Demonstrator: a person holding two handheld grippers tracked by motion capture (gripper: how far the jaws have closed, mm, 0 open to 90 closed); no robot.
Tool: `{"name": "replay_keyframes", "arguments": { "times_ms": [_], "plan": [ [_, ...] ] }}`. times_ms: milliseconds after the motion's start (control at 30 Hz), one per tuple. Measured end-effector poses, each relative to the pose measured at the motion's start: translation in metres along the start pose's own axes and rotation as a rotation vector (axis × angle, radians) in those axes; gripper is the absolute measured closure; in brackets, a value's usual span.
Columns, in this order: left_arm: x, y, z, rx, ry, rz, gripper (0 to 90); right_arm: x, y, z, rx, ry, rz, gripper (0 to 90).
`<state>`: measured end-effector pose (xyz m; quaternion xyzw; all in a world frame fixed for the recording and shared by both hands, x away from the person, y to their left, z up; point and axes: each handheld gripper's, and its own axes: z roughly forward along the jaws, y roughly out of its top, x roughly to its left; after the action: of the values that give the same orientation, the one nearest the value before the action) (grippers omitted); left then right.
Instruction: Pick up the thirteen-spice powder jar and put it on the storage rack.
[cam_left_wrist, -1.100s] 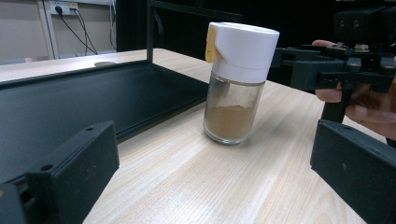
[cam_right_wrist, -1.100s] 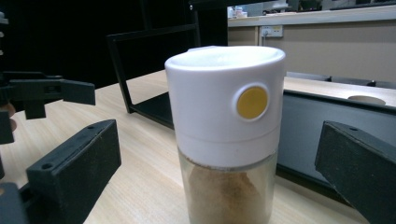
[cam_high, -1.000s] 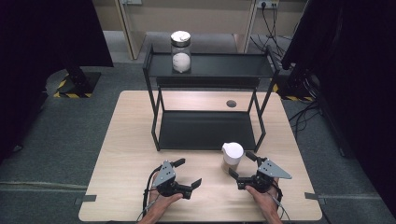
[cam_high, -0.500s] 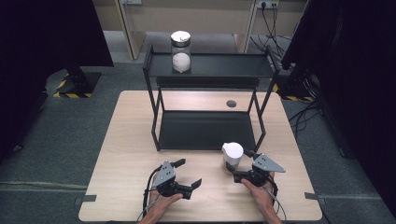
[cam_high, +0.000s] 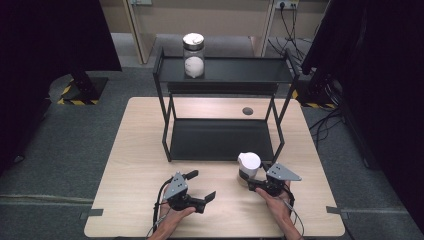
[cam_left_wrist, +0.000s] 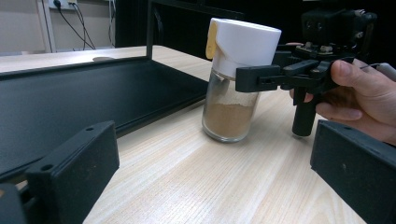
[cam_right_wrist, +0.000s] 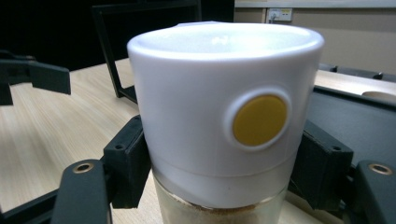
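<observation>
Right gripper (cam_high: 254, 183) just closed on spice jar (cam_high: 248, 167), jar base hidden, left gripper (cam_high: 201, 190) open

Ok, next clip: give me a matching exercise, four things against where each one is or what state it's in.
Things:
1. spice jar
2. left tongs
3. right tongs
4. glass jar

Places or states:
A. open, holding nothing
B. on the rack's top shelf
C. on the table, white lid, brown powder inside
D. shut just under a white lid

Pairs: 1-C, 2-A, 3-D, 4-B
</observation>
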<state>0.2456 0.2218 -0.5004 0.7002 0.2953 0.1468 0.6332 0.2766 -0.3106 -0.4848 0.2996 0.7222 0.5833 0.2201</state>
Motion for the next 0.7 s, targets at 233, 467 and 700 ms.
{"name": "replay_keyframes", "arguments": {
  "times_ms": [233,467,700],
  "plan": [
    [0.000,0.000,0.000,-0.001,0.001,-0.006,0.7,0.003,0.004,-0.004,-0.004,-0.006,-0.015,30.7],
    [0.001,-0.001,0.000,0.000,0.002,-0.011,0.7,0.006,0.014,-0.010,-0.026,0.011,-0.026,30.7],
    [0.001,-0.001,0.000,-0.001,0.001,-0.015,0.7,0.006,0.026,-0.017,-0.031,0.025,-0.029,30.7]
  ]
}}
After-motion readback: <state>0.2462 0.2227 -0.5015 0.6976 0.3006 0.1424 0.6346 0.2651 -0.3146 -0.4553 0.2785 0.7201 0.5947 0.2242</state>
